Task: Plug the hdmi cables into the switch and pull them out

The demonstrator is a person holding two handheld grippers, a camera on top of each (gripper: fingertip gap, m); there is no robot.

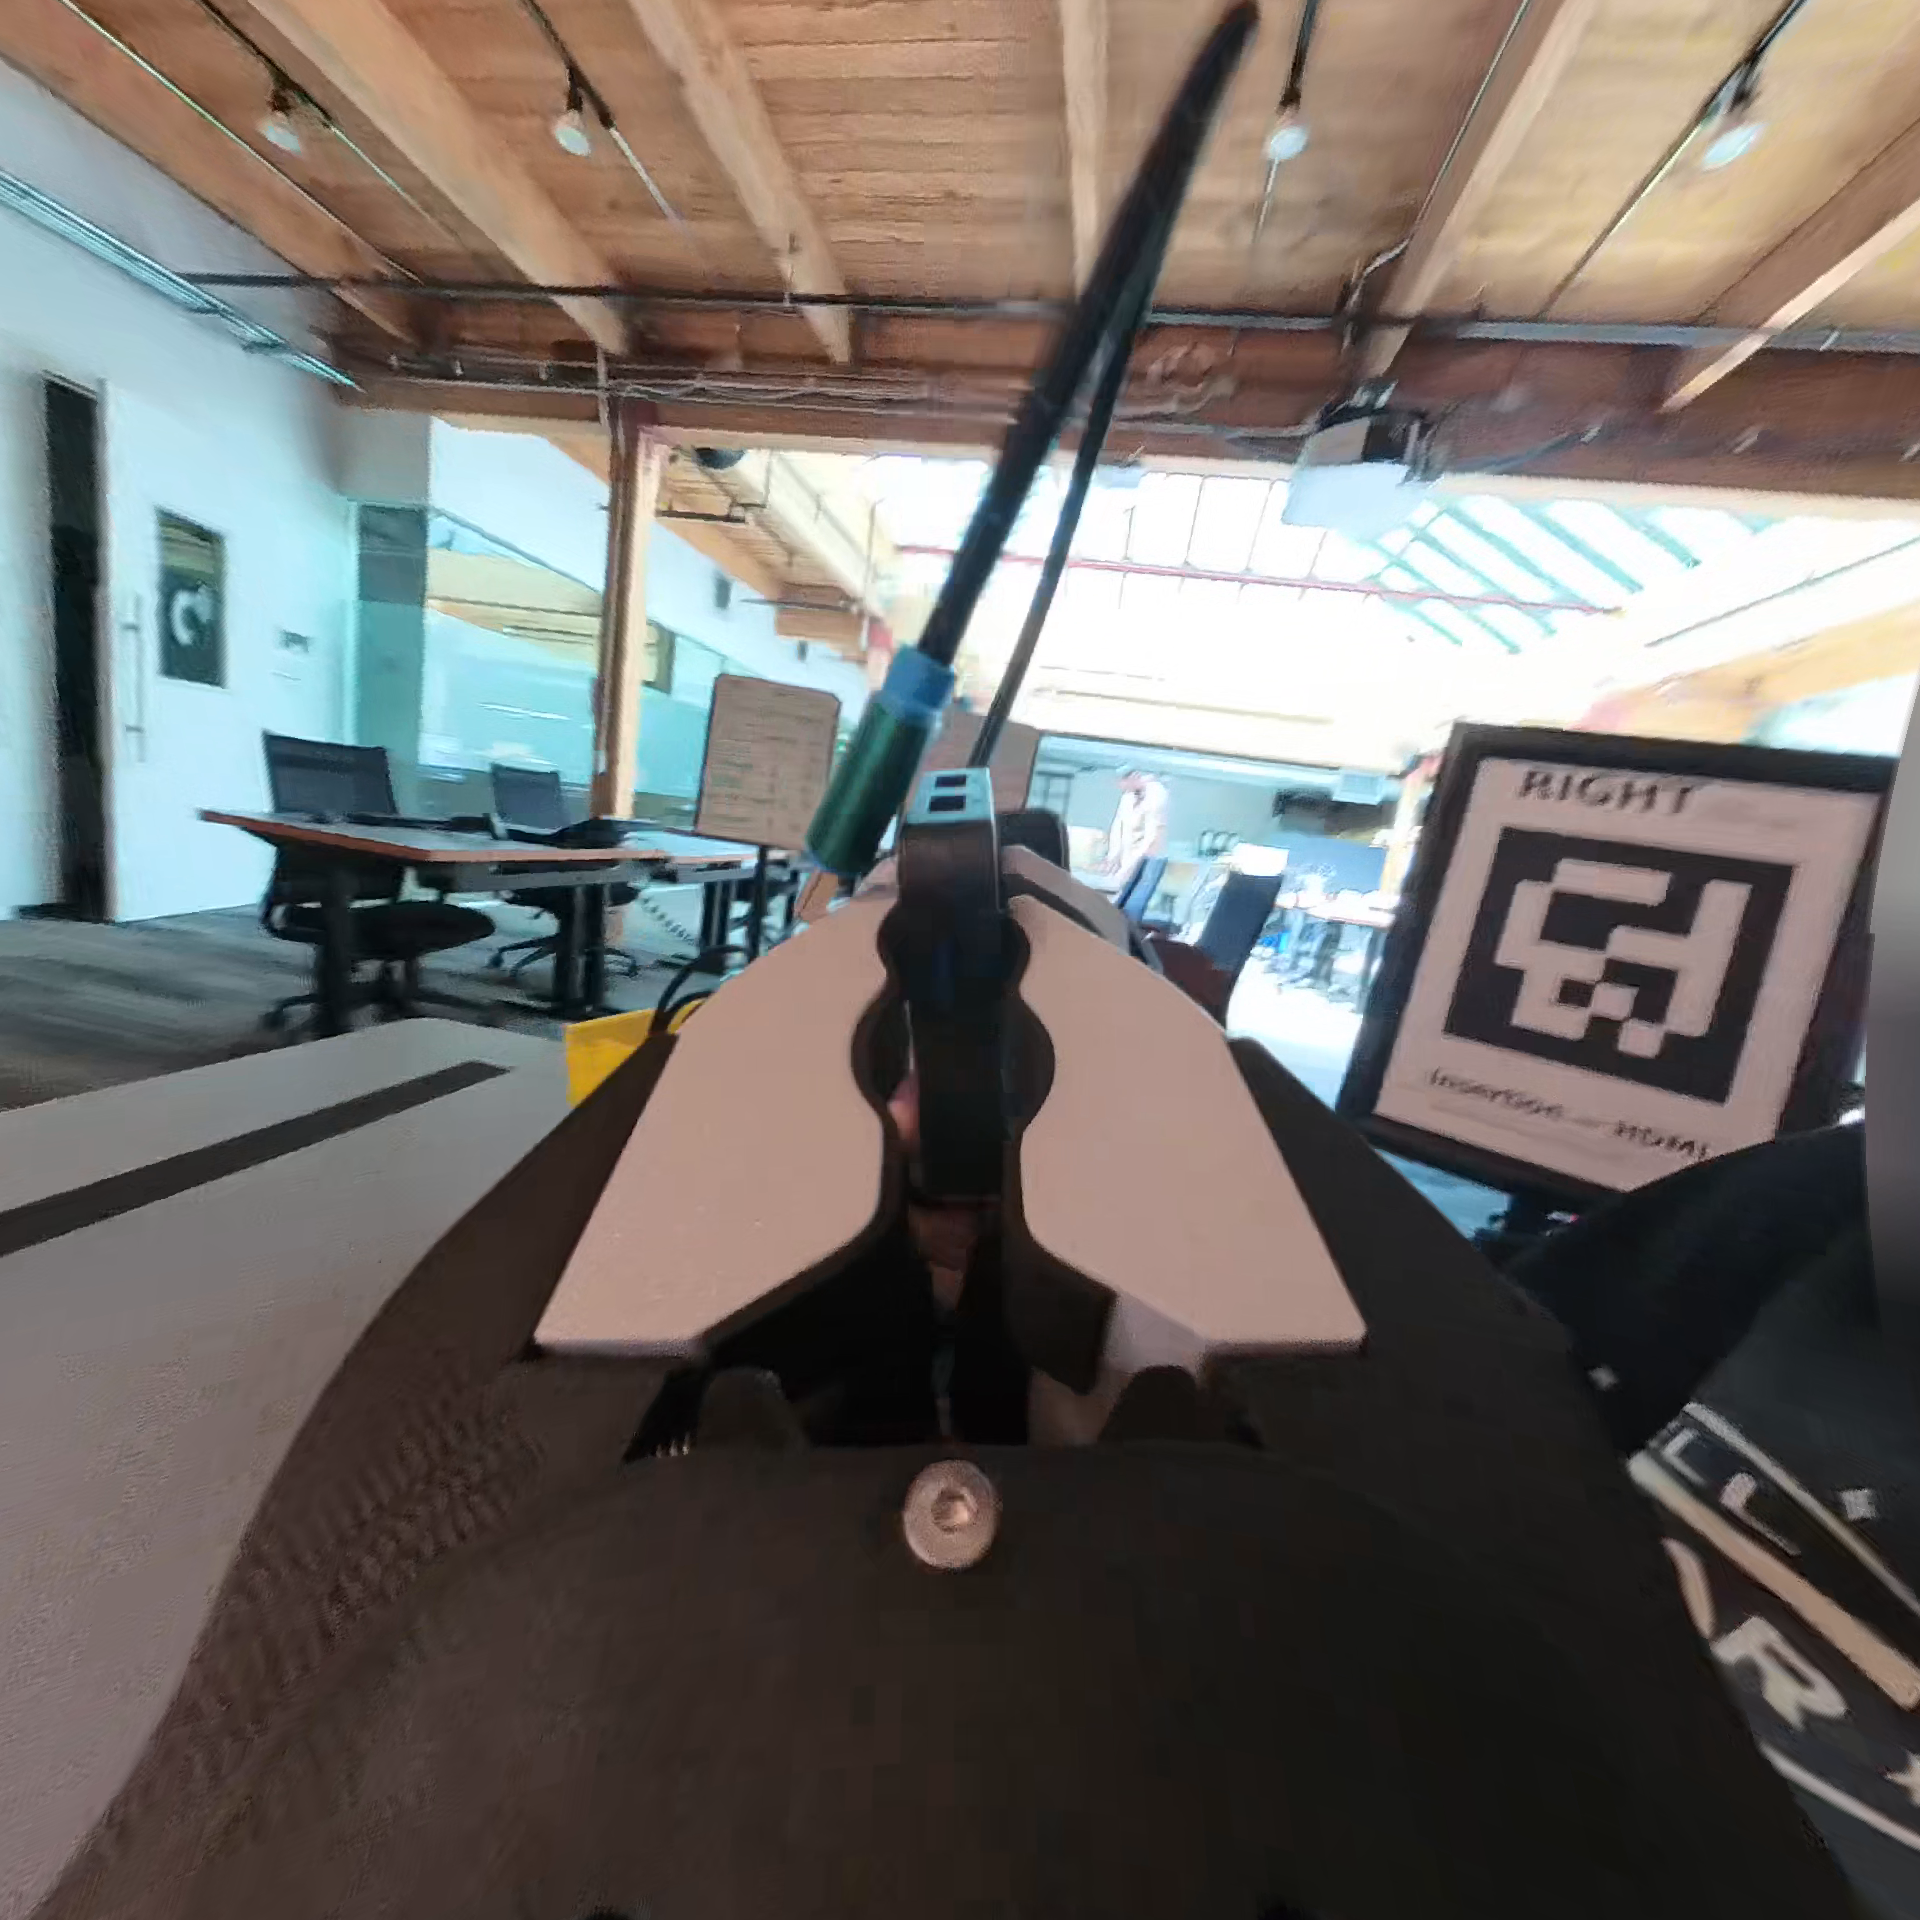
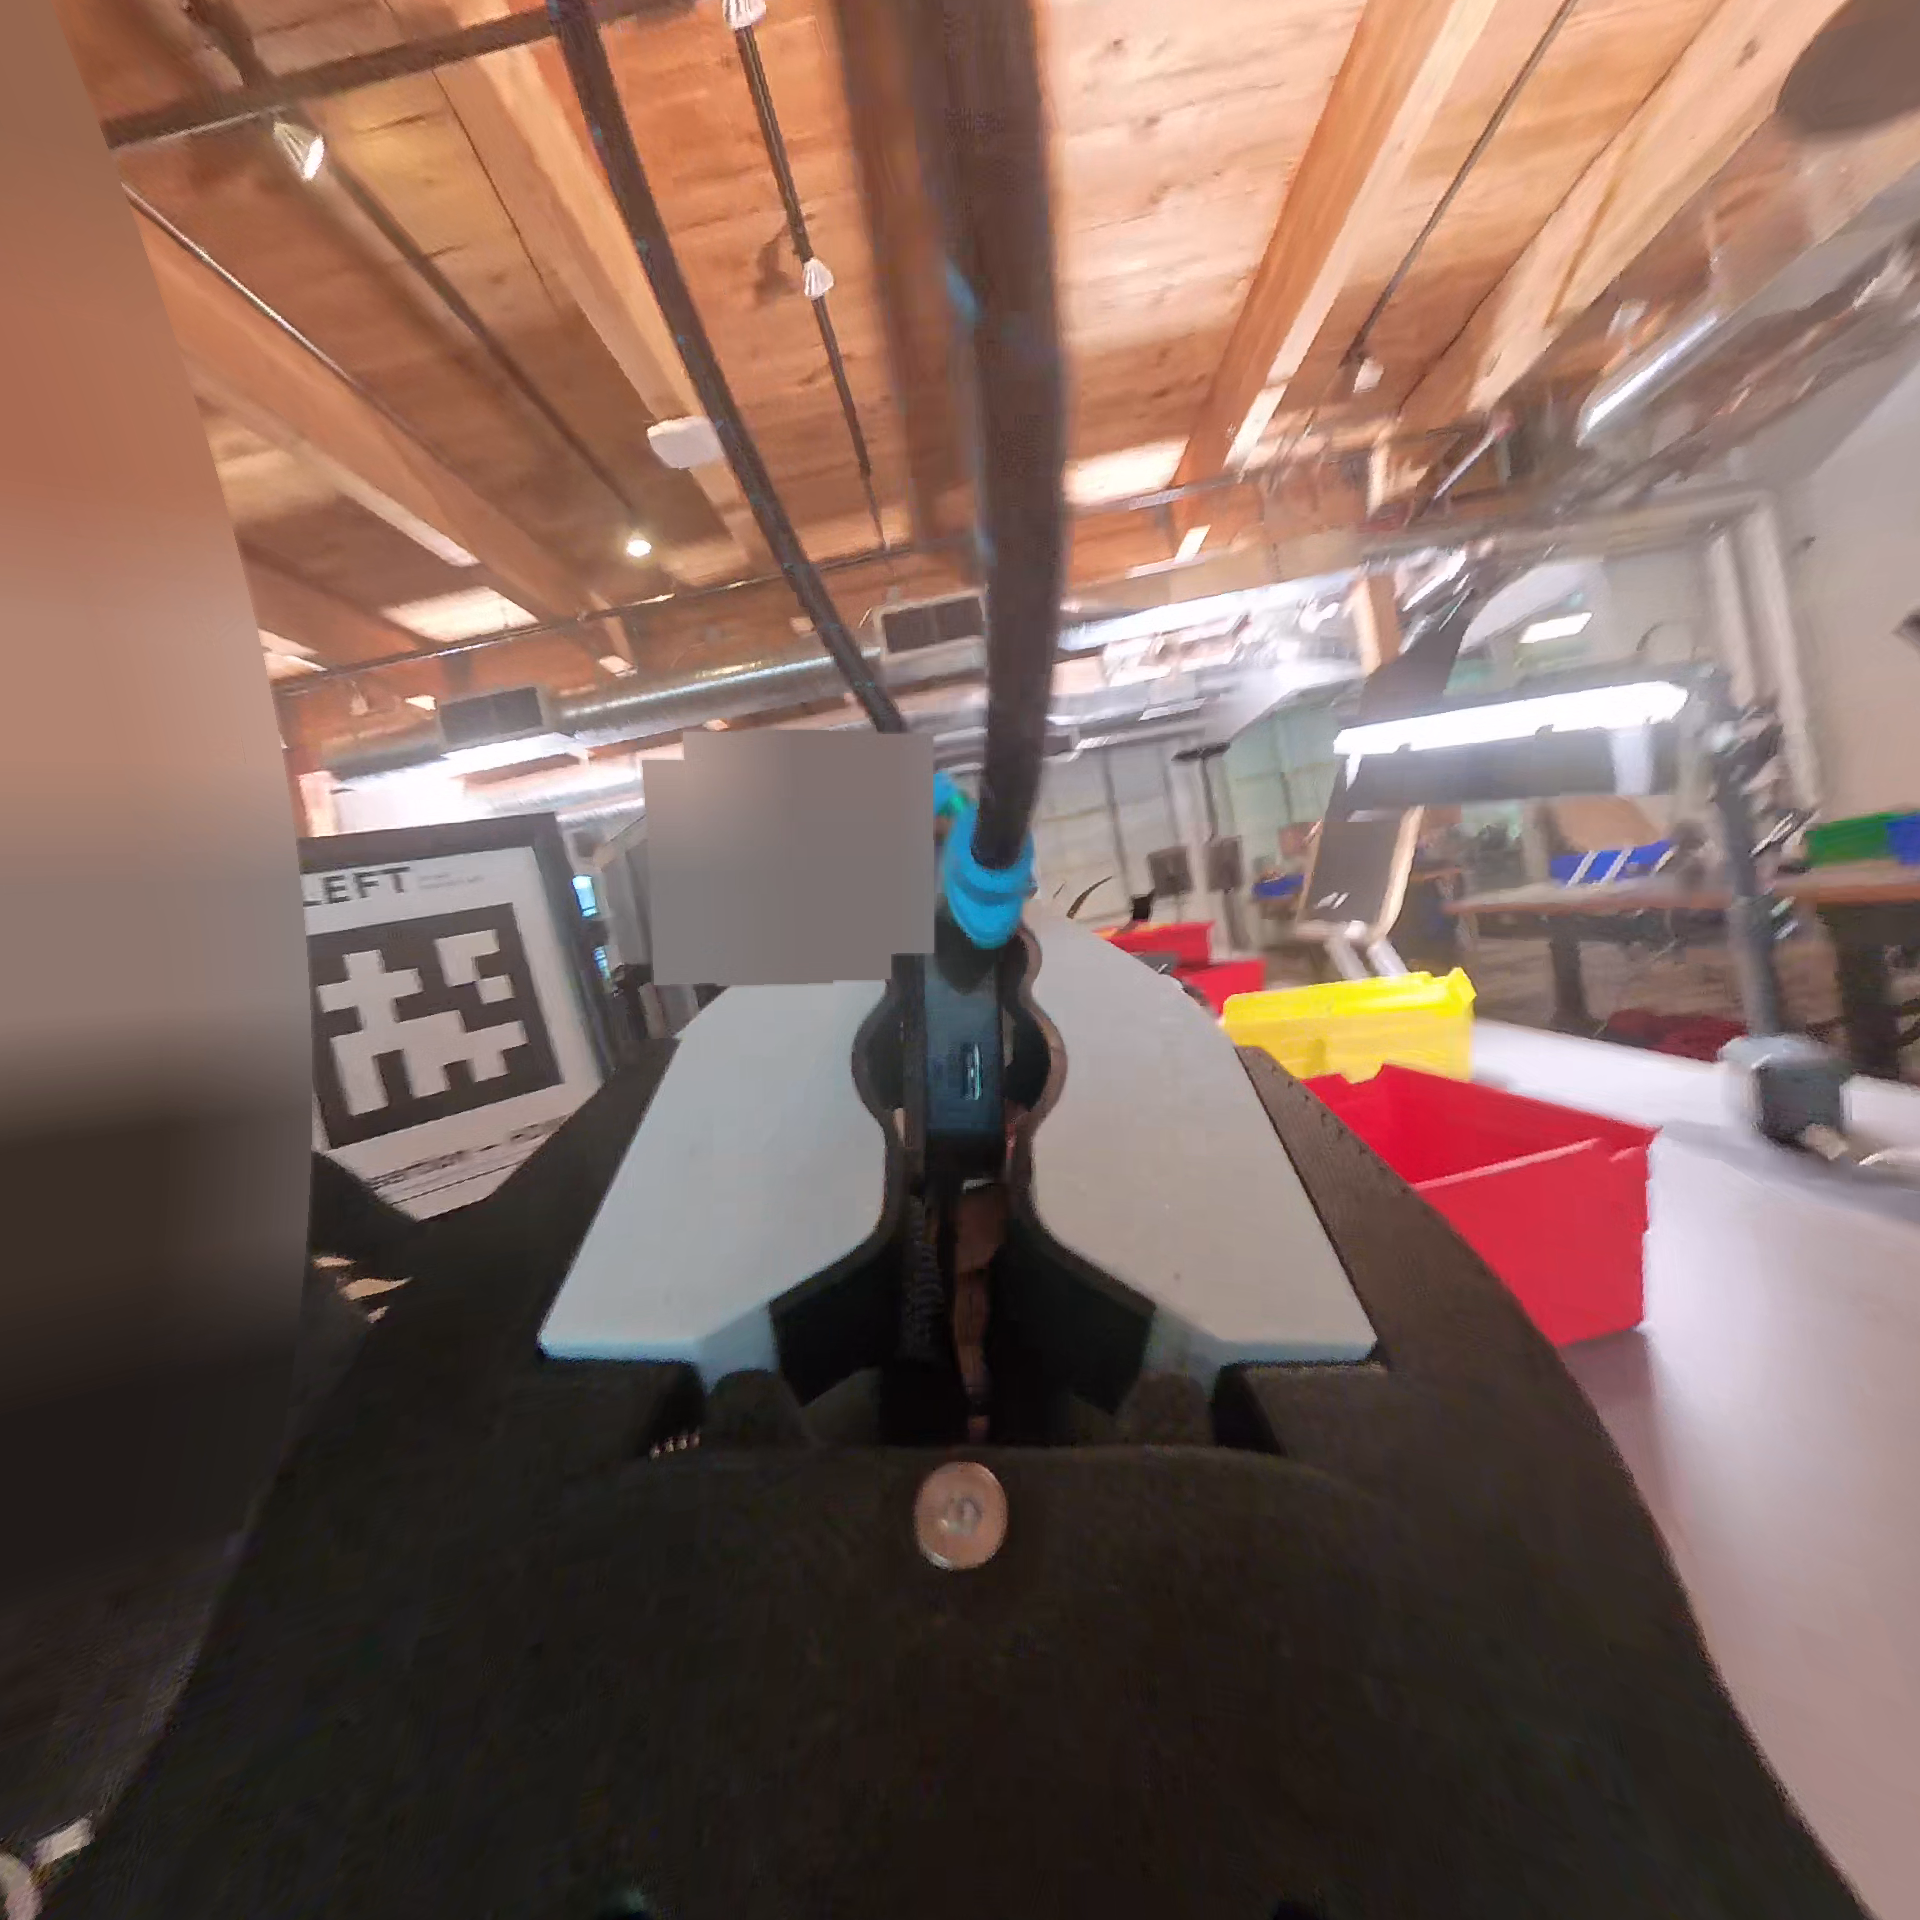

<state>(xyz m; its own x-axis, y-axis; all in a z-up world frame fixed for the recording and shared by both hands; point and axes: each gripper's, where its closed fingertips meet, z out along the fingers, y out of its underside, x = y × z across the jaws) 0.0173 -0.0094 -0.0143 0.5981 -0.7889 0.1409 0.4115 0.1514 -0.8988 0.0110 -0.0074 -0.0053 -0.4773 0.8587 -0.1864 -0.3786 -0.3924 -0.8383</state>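
In the left wrist view my left gripper is shut on a black HDMI plug. The plug's metal end sticks out past the fingertips. A thin black cable rises from it. A thicker black cable with a green and blue collar crosses just behind. In the right wrist view my right gripper is shut on another black HDMI plug. Its braided black cable with blue ties runs up out of view. Both grippers are tilted up towards the ceiling. The switch is not in view.
A white table lies to the left of the left gripper, with a yellow bin behind. A marker board stands at the right. In the right wrist view a red bin, a yellow bin and another marker board stand nearby.
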